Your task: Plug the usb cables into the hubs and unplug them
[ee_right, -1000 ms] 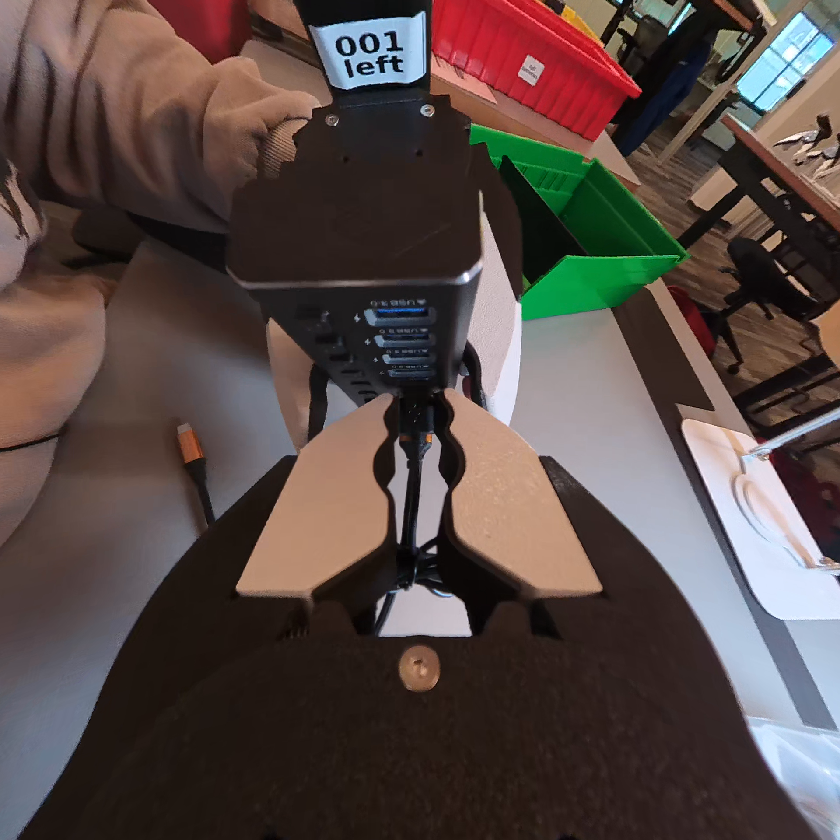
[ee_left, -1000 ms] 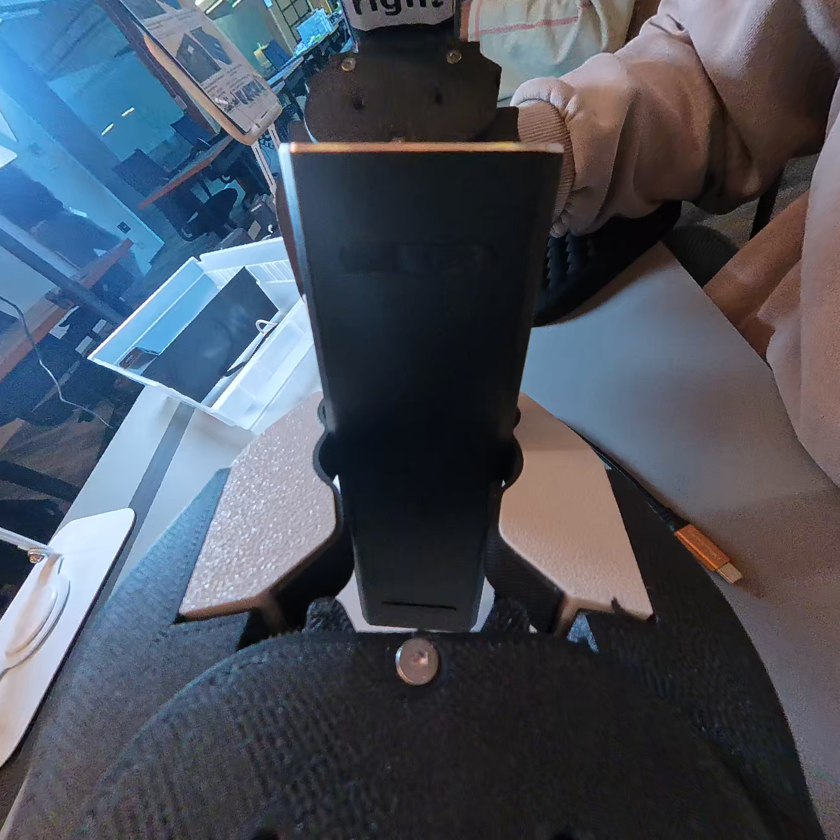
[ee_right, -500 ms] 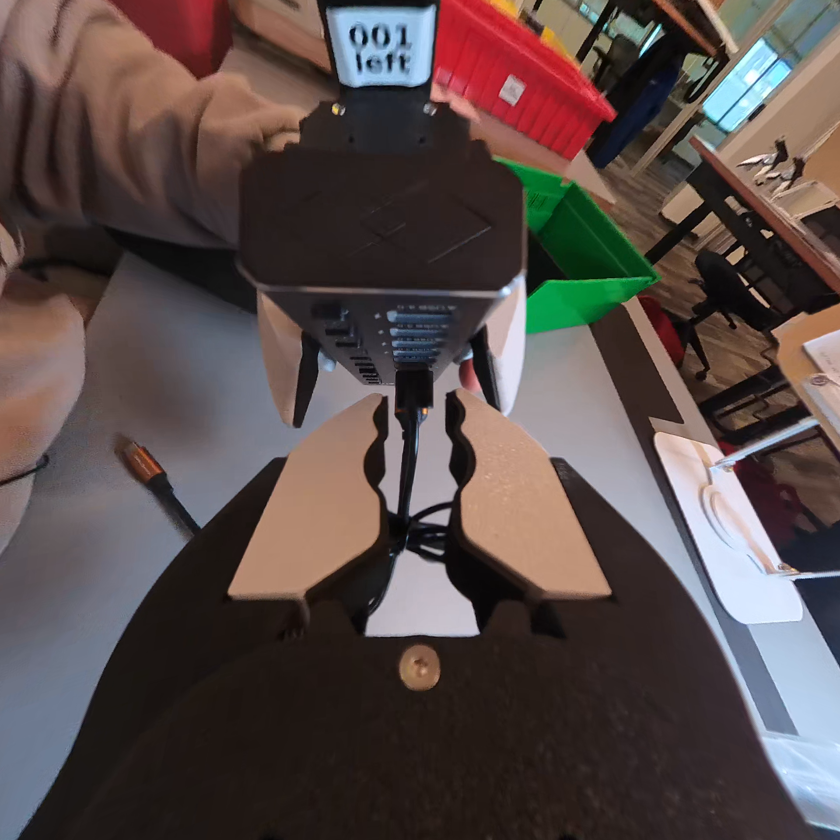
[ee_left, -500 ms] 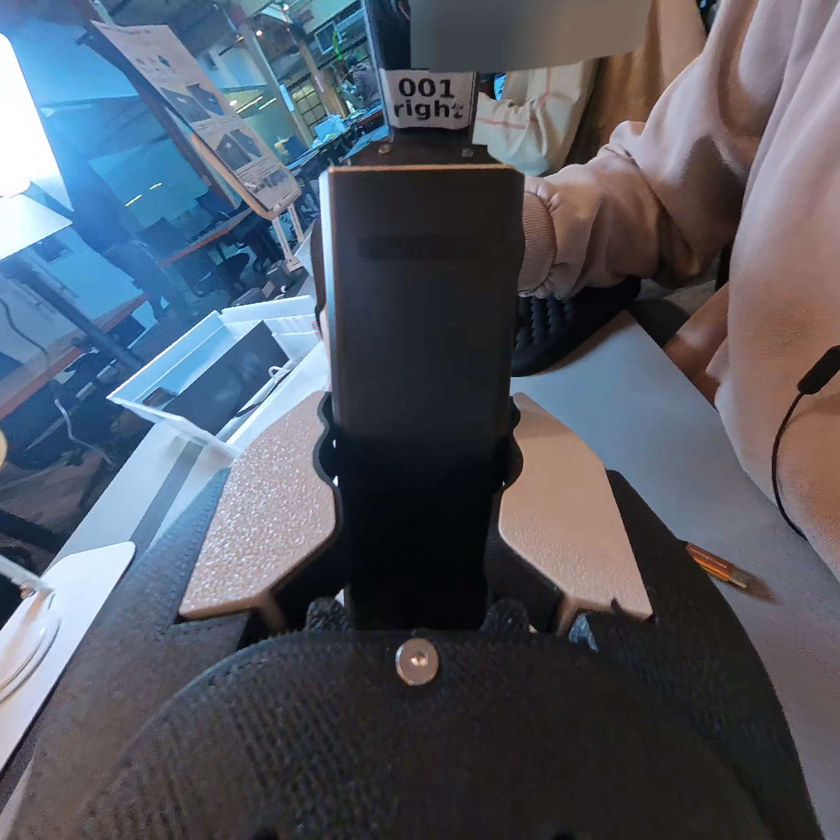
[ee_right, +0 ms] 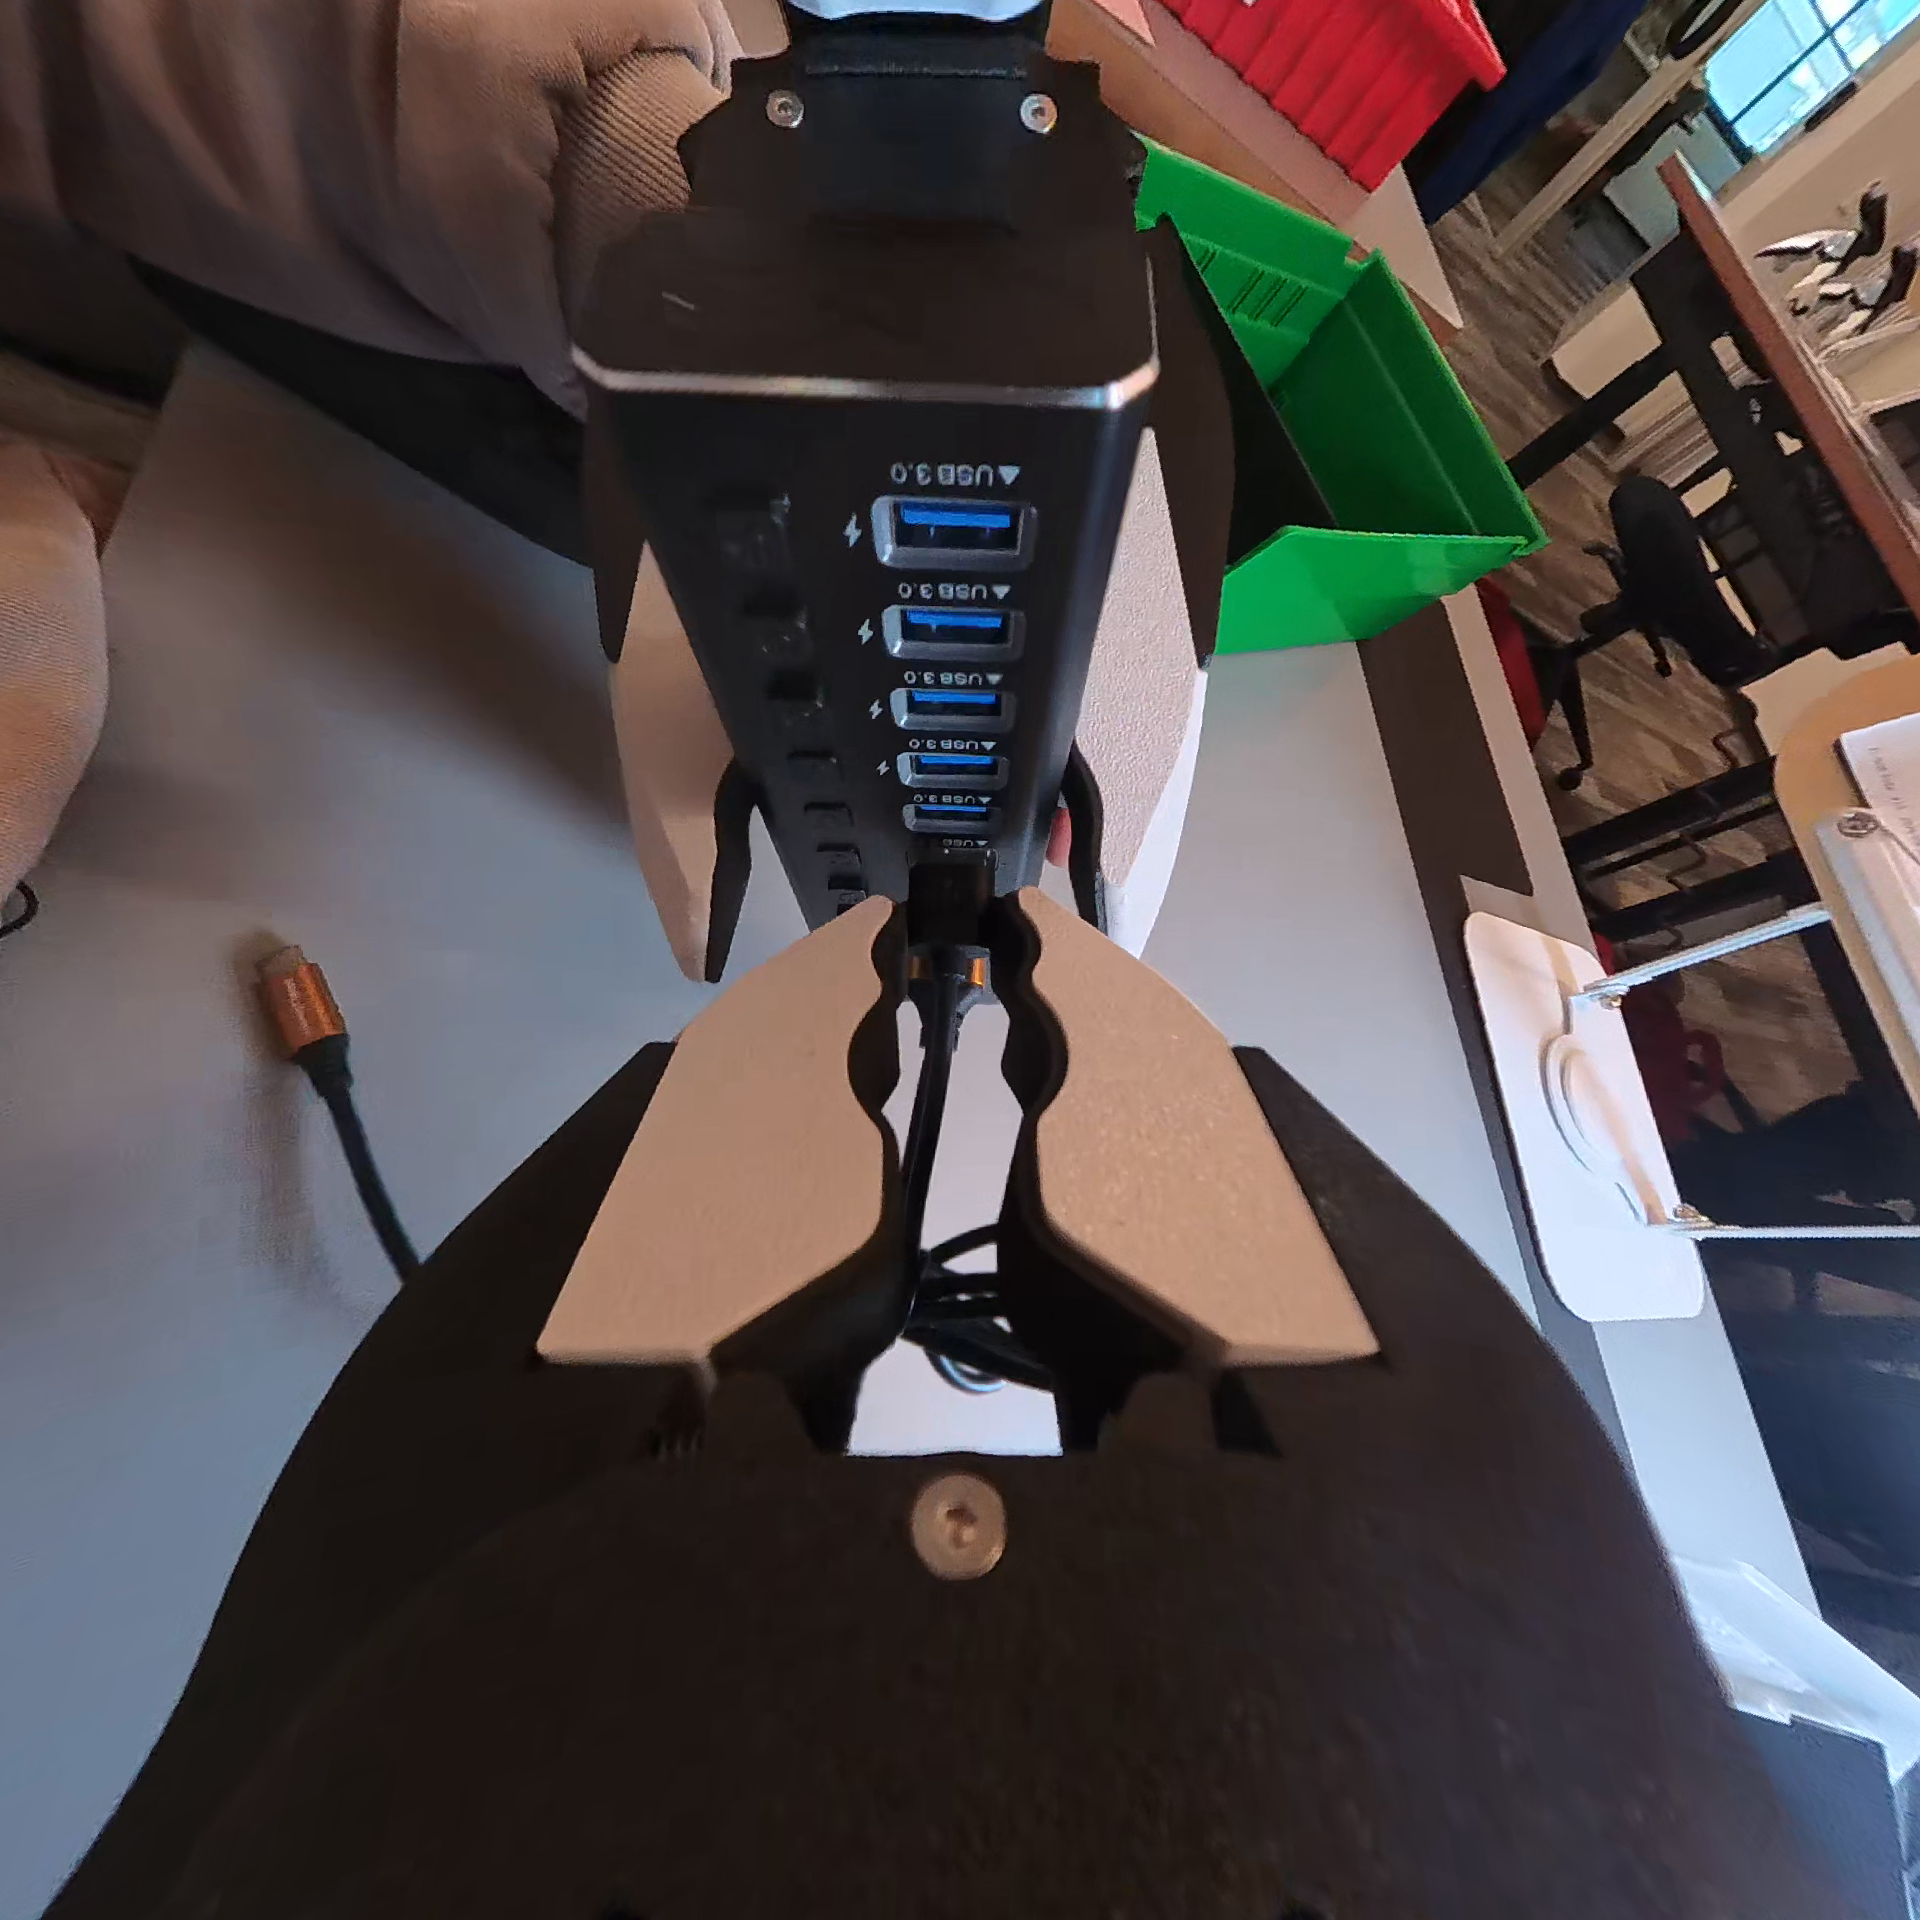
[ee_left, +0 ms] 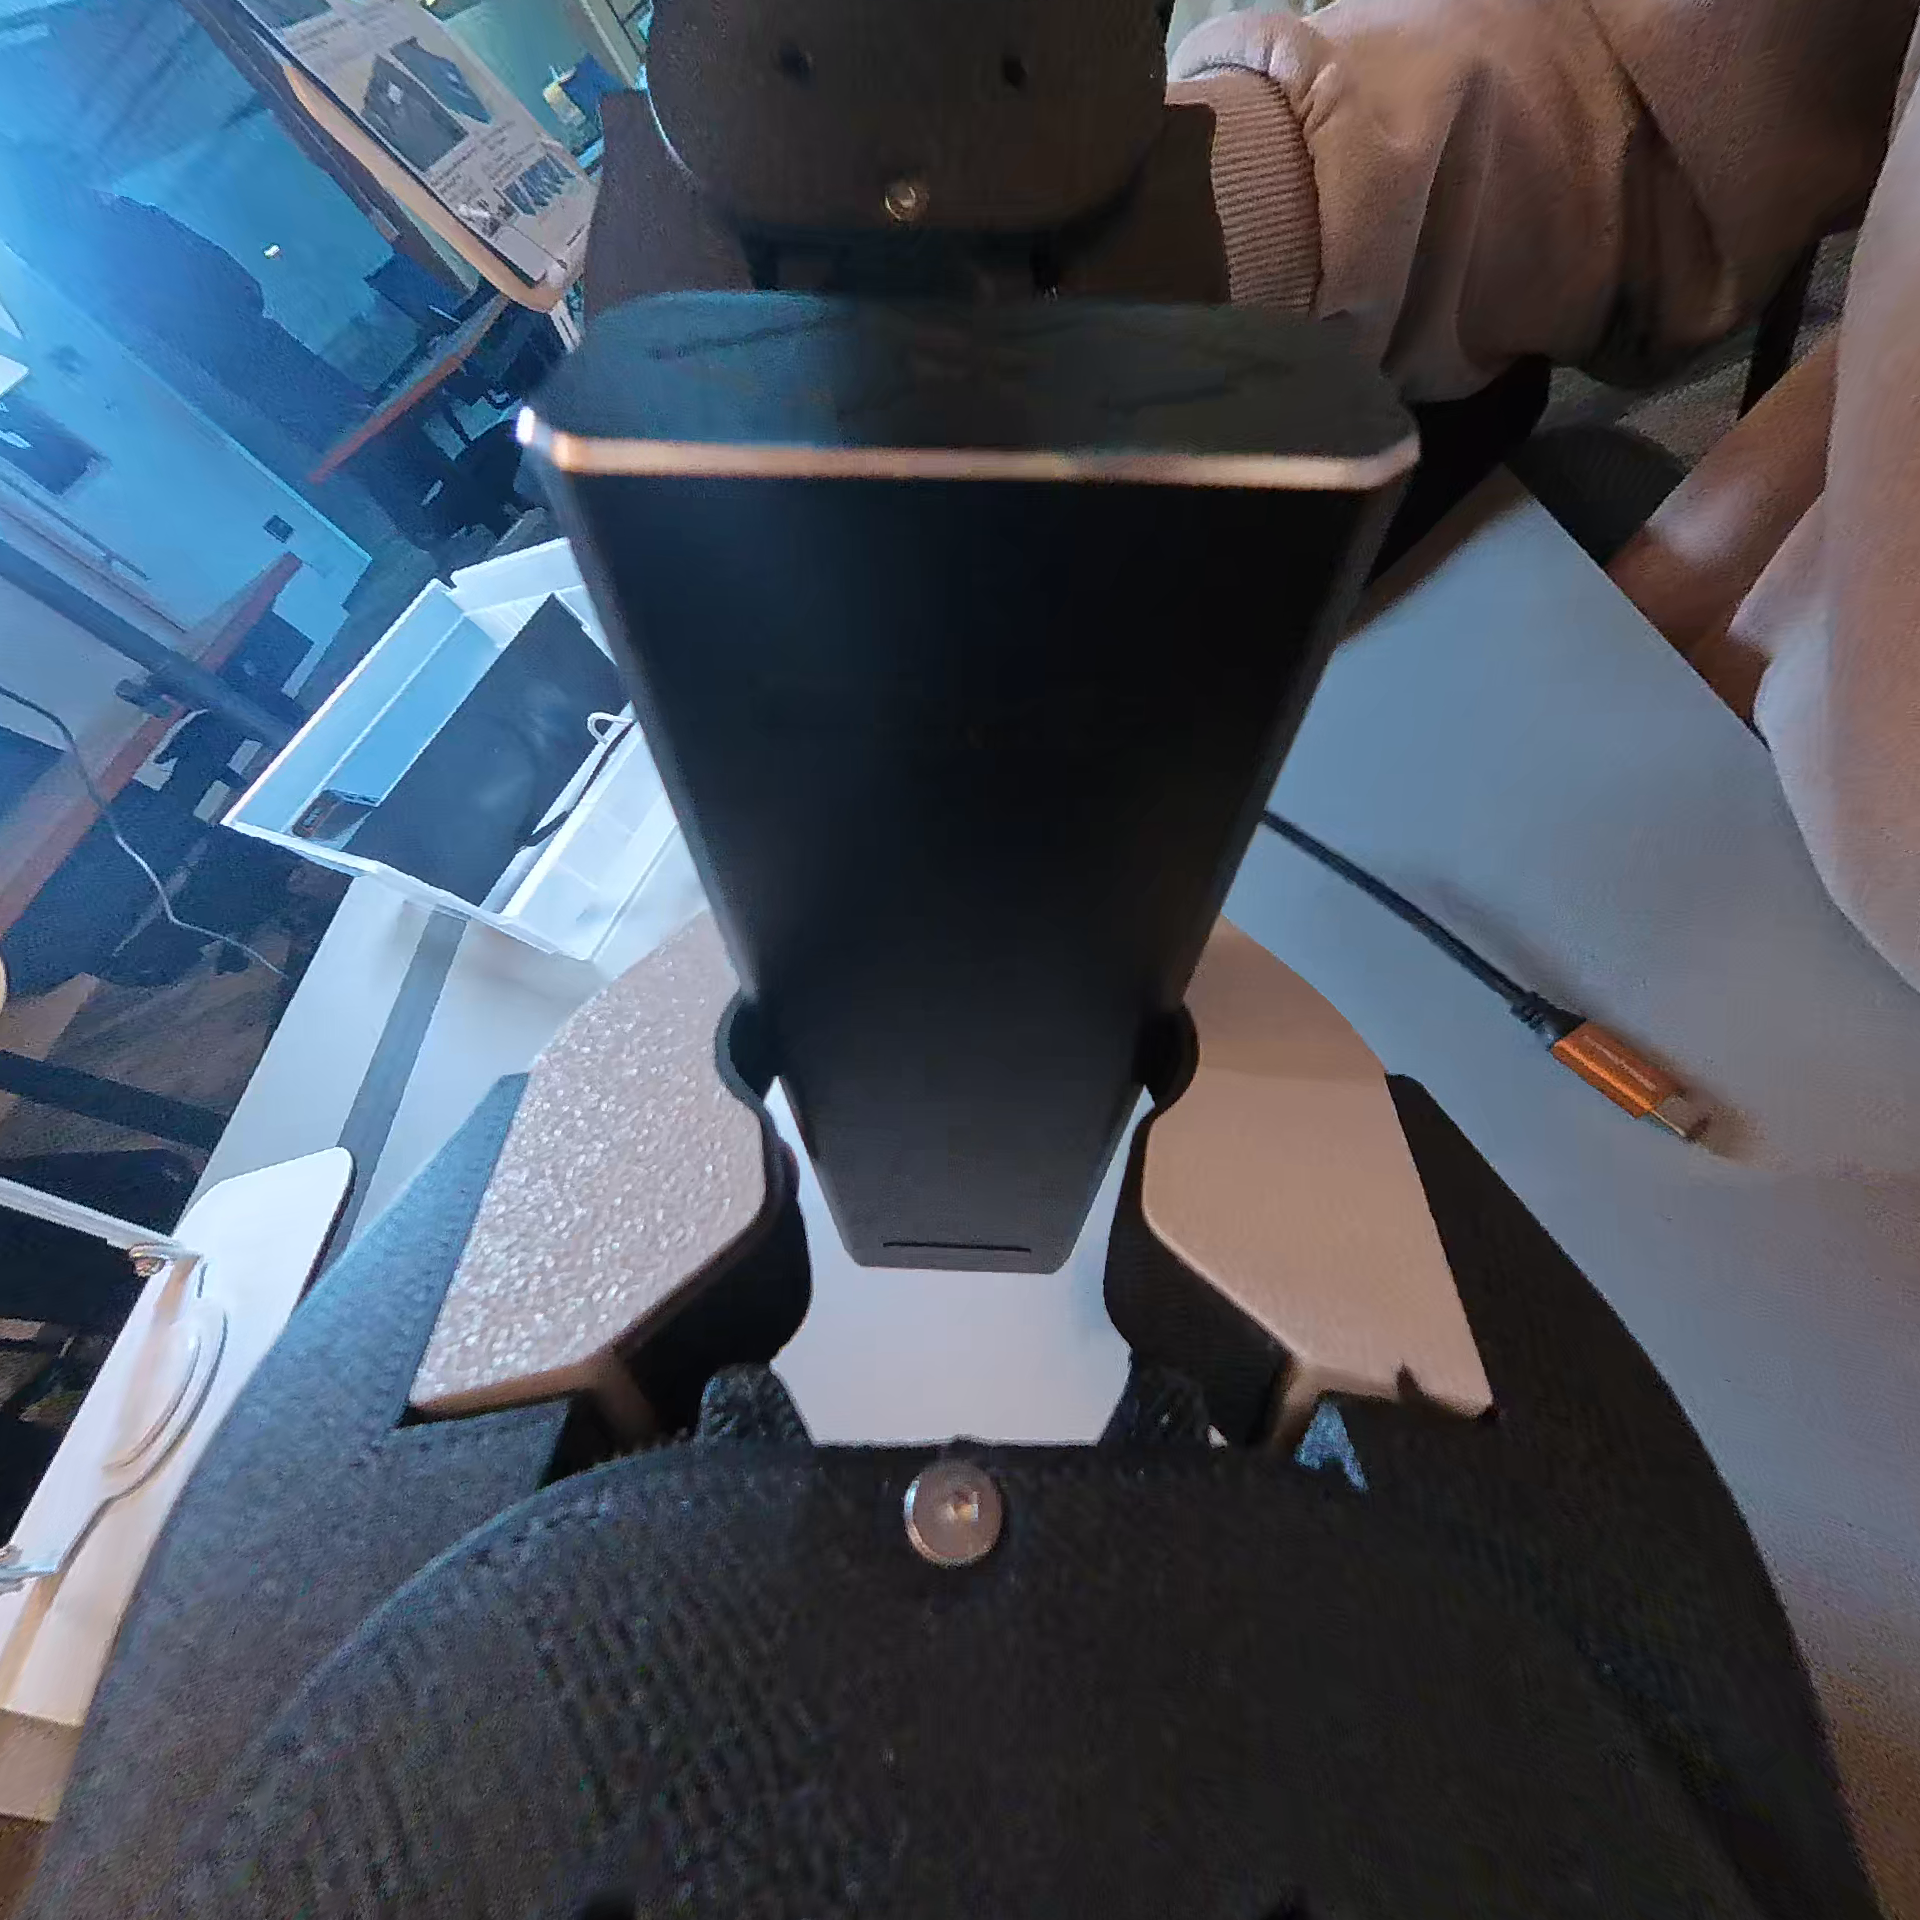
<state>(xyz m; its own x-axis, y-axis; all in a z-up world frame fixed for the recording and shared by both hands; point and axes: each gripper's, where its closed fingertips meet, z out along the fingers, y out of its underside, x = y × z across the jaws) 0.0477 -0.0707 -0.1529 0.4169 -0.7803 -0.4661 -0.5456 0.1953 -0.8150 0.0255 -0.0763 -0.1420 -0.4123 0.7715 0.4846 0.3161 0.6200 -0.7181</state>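
A black multi-port USB hub (ee_left: 956, 779) (ee_right: 883, 623) is held upright above the grey table (ee_left: 1558, 790). My left gripper (ee_left: 956, 1039) is shut on its lower end, and its back faces that camera. In the right wrist view the port side shows several blue ports. A black USB plug with an orange collar (ee_right: 948, 914) sits in the lowest port. My right gripper (ee_right: 951, 914) is shut on that plug, and its cable runs back between the fingers. A second cable's orange plug (ee_left: 1621, 1081) (ee_right: 301, 1003) lies loose on the table.
A person's beige sleeve (ee_left: 1455, 177) (ee_right: 312, 135) is behind the hub. A green bin (ee_right: 1371, 499) and a red bin (ee_right: 1351, 73) stand at the table's far side. A white tray (ee_left: 416, 748) and a white stand base (ee_left: 156, 1403) (ee_right: 1558, 1091) sit near the table edge. Only a small space, under 4 cm, lies between the two pairs of fingers.
The hub and both grippers dipped away and came back closer together, and the hub now fills more of both views. The plug stays in the lowest port, held by my right gripper.
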